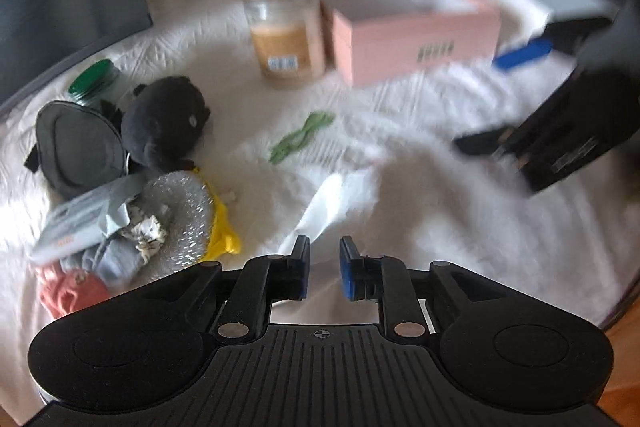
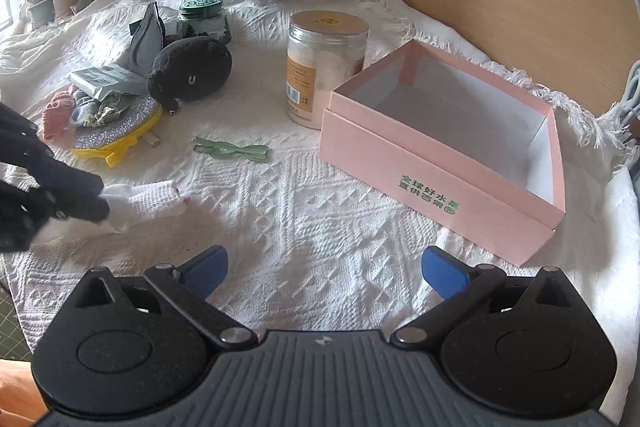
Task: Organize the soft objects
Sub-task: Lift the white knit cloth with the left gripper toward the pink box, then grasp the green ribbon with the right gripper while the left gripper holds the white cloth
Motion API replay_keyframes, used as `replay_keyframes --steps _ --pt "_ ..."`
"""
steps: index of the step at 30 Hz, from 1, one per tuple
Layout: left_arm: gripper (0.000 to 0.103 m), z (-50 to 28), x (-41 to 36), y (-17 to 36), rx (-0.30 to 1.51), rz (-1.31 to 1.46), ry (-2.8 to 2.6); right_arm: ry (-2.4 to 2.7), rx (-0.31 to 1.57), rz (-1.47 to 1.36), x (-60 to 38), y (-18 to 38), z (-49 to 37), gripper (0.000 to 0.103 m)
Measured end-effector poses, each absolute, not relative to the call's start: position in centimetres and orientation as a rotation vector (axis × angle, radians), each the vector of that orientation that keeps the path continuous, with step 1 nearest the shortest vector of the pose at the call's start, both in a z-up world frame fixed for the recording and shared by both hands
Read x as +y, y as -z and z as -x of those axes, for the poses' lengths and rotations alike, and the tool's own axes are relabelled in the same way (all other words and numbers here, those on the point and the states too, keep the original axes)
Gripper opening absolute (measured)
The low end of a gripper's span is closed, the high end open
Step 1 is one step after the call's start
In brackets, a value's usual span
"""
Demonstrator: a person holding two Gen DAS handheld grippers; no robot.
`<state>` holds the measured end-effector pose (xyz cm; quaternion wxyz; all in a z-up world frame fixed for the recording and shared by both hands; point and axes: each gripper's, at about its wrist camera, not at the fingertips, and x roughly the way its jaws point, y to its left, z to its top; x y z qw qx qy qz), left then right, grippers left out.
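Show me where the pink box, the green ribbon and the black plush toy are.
pink box (image 2: 432, 179): right wrist view, on its near outer wall.
green ribbon (image 2: 232, 150): right wrist view, on the middle of the strip.
black plush toy (image 2: 192, 69): right wrist view, on its body.

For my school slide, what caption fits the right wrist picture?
Open right gripper hovers over the white cloth beside an empty pink box.
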<state>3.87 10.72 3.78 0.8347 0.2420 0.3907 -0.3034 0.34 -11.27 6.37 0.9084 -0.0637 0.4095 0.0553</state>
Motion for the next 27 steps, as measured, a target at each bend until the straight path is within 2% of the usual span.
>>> replay_keyframes --steps 2,4,6,8,11,16,18,20,21,22,27 --pt "0.028 -4.7 11.0 -3.0 0.806 -0.564 0.606 -0.113 0.845 0.133 -11.4 -6.4 -0.2 0.103" --pt "0.043 -5.8 11.6 -2.9 0.827 -0.523 0.582 -0.107 0.845 0.133 -11.6 -6.4 0.0 0.103" --pt "0.043 -7.2 12.4 -3.0 0.882 -0.421 0.580 -0.097 0.848 0.126 -11.9 -6.4 0.1 0.103" --pt "0.038 -8.2 13.8 -3.0 0.969 -0.258 0.607 -0.089 0.849 0.119 -12.1 -6.4 0.1 0.103" --pt "0.044 -8.1 14.4 -3.0 1.041 -0.114 0.677 -0.089 0.838 0.114 -12.3 -6.6 0.1 0.103" --pt "0.062 -5.7 12.6 -2.9 0.987 -0.212 0.687 -0.157 0.808 0.076 -11.1 -7.7 -1.6 0.103" --pt "0.062 -5.0 12.4 -2.8 0.965 -0.215 0.670 -0.195 0.801 0.040 -10.3 -8.1 -3.2 0.102" --pt "0.061 -4.3 12.6 -2.5 0.926 -0.211 0.659 -0.227 0.811 0.000 -9.1 -8.2 -5.1 0.098" --pt "0.047 -4.1 12.8 -2.4 0.907 -0.210 0.644 -0.240 0.821 -0.007 -8.3 -8.1 -6.2 0.095" --pt "0.017 -4.0 13.2 -2.4 0.892 -0.201 0.596 -0.249 0.830 -0.005 -7.5 -7.8 -7.1 0.095" --pt "0.015 -3.7 16.9 -2.3 0.916 0.031 0.494 -0.229 0.868 0.026 -3.7 -5.7 -11.0 0.094"
